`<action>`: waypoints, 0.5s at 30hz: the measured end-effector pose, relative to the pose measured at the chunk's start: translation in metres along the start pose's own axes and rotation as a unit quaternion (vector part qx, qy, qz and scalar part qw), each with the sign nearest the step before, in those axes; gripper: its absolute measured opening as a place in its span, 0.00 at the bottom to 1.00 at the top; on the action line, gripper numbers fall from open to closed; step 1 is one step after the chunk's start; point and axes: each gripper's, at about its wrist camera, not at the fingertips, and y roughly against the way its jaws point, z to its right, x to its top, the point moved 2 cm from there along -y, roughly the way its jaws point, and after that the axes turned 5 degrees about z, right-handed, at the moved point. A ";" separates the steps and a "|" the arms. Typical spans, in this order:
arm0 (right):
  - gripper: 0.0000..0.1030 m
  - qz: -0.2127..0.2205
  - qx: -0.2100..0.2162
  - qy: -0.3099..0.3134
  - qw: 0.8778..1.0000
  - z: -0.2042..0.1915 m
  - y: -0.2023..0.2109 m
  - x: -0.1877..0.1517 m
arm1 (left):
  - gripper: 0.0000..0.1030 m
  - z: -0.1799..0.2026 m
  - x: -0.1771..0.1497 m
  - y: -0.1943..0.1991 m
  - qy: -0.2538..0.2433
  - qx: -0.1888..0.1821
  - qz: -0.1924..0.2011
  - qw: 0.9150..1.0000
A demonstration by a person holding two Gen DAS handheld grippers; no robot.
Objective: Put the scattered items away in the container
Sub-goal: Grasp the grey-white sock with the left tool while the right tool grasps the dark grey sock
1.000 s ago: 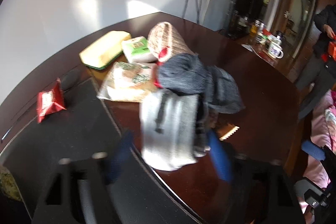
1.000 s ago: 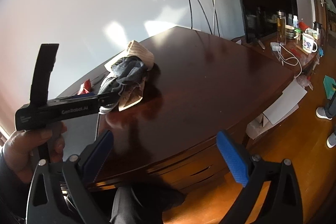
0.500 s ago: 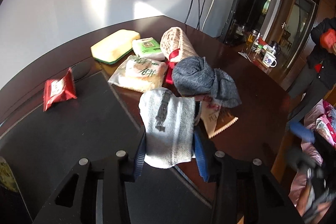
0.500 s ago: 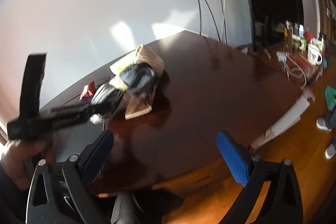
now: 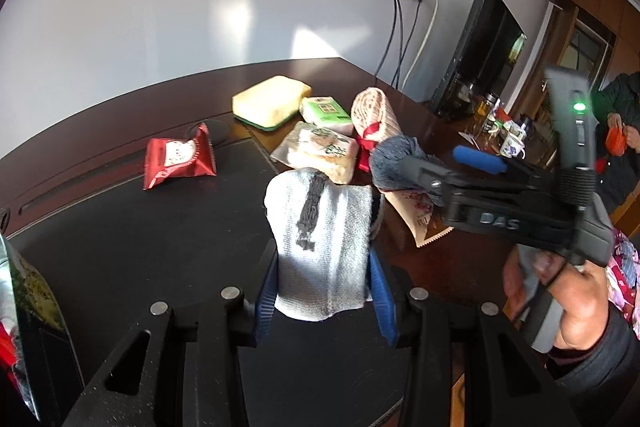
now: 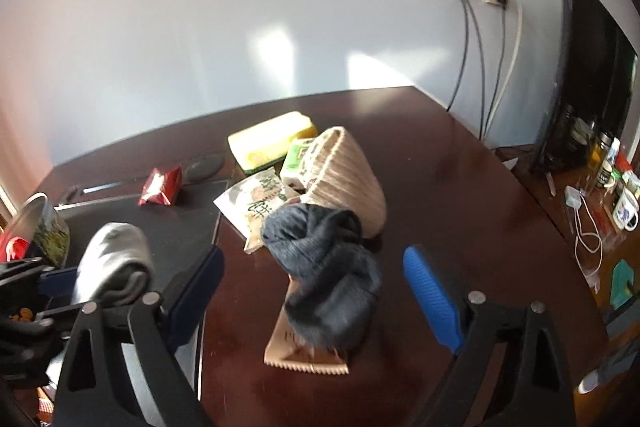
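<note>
The left gripper point(image 5: 322, 297) is clamped on a light grey sock point(image 5: 322, 247) — both blue pads press its sides, and the sock stands up between them above the black mat point(image 5: 120, 247). Its jaws closed in narrowly over the past second and now sit steady on the cloth.

The right gripper point(image 6: 312, 291) is spread wide and holds nothing; its jaws have just been closing a little, with the dark grey sock point(image 6: 324, 267) lying on the table point(image 6: 460, 207) in the gap between them, untouched by either pad. That sock rests on a tan paper packet point(image 6: 304, 351) and leans against the woven basket point(image 6: 344, 179) — the container, tipped on its side. A snack bag point(image 6: 256, 199), a green tissue pack point(image 6: 298, 157), a yellow sponge point(image 6: 272, 139) and a red packet point(image 6: 160, 187) lie beside the basket.
</note>
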 end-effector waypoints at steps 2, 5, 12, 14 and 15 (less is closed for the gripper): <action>0.88 -0.010 -0.008 0.012 1.000 -0.004 -0.008 0.001 | 0.43 -0.003 -0.001 0.001 0.002 -0.002 0.000 1.000; 0.83 -0.026 -0.022 0.024 0.999 -0.009 -0.020 0.001 | 0.43 -0.005 -0.003 0.000 0.004 -0.010 -0.003 1.000; 0.43 -0.062 -0.028 0.016 0.998 -0.006 -0.037 -0.006 | 0.43 -0.007 -0.004 0.004 0.007 -0.021 -0.001 1.000; 0.39 -0.061 -0.025 0.015 0.998 -0.005 -0.035 -0.007 | 0.43 -0.008 -0.003 0.007 0.009 -0.022 0.002 1.000; 0.37 -0.059 -0.023 0.013 0.998 -0.004 -0.033 -0.007 | 0.43 -0.009 -0.003 0.009 0.010 -0.023 0.003 1.000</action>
